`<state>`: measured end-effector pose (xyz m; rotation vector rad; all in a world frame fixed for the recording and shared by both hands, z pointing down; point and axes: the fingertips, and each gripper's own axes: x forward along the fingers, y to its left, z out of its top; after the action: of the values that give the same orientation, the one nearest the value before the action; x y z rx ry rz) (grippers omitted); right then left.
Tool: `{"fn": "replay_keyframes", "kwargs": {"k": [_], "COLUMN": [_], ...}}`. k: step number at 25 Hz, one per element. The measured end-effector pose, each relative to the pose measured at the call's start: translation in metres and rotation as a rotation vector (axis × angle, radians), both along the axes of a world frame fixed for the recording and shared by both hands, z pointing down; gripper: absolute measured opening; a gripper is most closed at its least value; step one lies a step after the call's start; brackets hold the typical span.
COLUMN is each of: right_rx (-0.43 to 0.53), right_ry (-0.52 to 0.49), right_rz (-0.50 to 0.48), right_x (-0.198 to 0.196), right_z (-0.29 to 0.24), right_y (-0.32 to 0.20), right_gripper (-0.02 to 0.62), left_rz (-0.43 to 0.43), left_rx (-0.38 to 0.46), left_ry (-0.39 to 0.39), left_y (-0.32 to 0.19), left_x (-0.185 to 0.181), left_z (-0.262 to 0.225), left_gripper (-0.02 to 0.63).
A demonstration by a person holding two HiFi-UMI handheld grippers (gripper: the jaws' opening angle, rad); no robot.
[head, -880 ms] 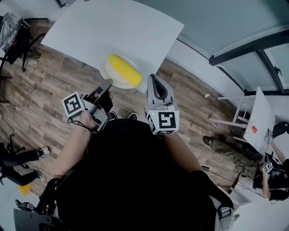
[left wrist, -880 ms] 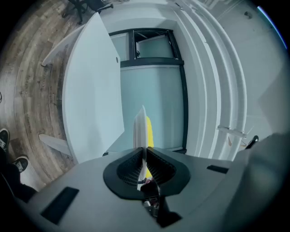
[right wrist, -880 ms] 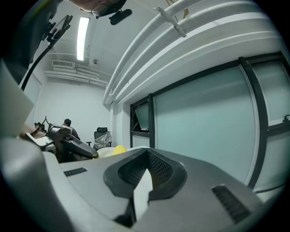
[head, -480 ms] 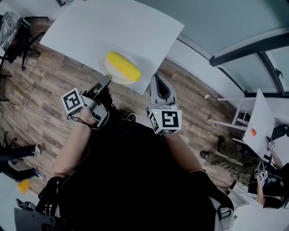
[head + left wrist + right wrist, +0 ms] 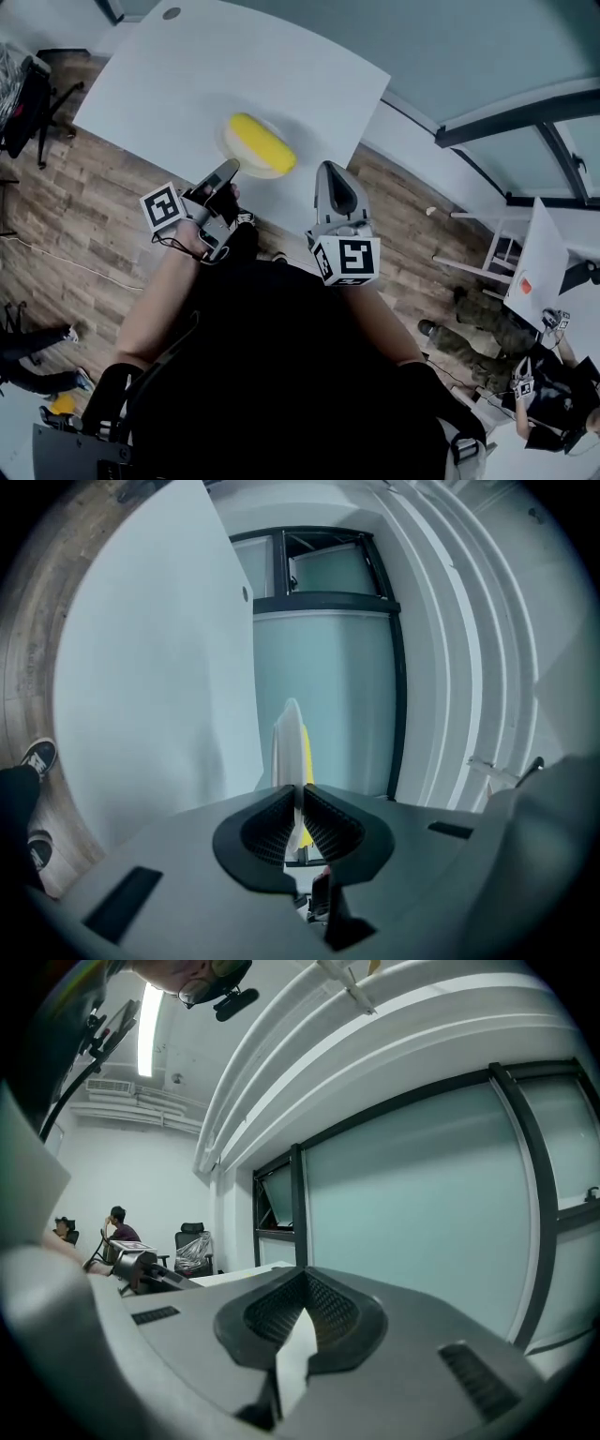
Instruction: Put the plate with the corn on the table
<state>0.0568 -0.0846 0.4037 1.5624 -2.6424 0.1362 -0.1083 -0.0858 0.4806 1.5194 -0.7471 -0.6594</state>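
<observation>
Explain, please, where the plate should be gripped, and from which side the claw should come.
Grip the plate by its thin rim on the side nearest the person, coming in from the near edge of the table. The corn fills the middle, so only the rim is free, and it is thin enough to pinch. The left claw is shut on that spot.

My left claw (image 5: 227, 171) covers the plate's (image 5: 251, 169) near rim, in its own view the corn (image 5: 307, 757) is only a yellow sliver behind that plate, and the table (image 5: 187, 75) runs off the top edge.
</observation>
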Motion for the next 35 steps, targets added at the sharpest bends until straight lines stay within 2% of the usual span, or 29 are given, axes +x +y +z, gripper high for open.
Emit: {"fn": "replay_keyframes", "kwargs": {"k": [6,13,23,26,29,30,32,35], "right_rx": [0.000,-0.009,-0.054,-0.062,-0.053,-0.055,-0.062,-0.067], "right_ry": [0.020,0.048,0.065,0.063,0.058,0.055,0.052,0.043], "right_rz": [0.043,0.089,0.148,0.143,0.137,0.137,0.135,0.123], "right_x": [-0.026,-0.047,-0.045,-0.050,-0.051,-0.051,-0.050,-0.050], "right_z": [-0.005,-0.002,0.005,0.007,0.005,0.005,0.006,0.008], "right_y": [-0.056,-0.090,-0.107,-0.109,-0.113,-0.114,-0.116,-0.118], "right_gripper": [0.002,0.002,0.003,0.002,0.002,0.003,0.002,0.003], "left_rz": [0.078,0.166,0.224,0.249,0.292,0.298,0.297,0.278], "left_rx": [-0.020,-0.044,-0.127,-0.170,-0.190,-0.193,-0.196,-0.182], "left_ry": [-0.003,-0.029,-0.046,-0.135,-0.276,-0.321,-0.421,-0.605], "left_y": [-0.076,-0.143,-0.179,-0.177,-0.175,-0.174,-0.173,-0.174], "left_x": [-0.018,-0.028,-0.031,-0.032,-0.031,-0.032,-0.037,-0.049], "left_z": [0.037,0.090,0.143,0.153,0.157,0.157,0.156,0.153], "left_gripper": [0.021,0.021,0.021,0.021,0.021,0.038,0.134,0.184]}}
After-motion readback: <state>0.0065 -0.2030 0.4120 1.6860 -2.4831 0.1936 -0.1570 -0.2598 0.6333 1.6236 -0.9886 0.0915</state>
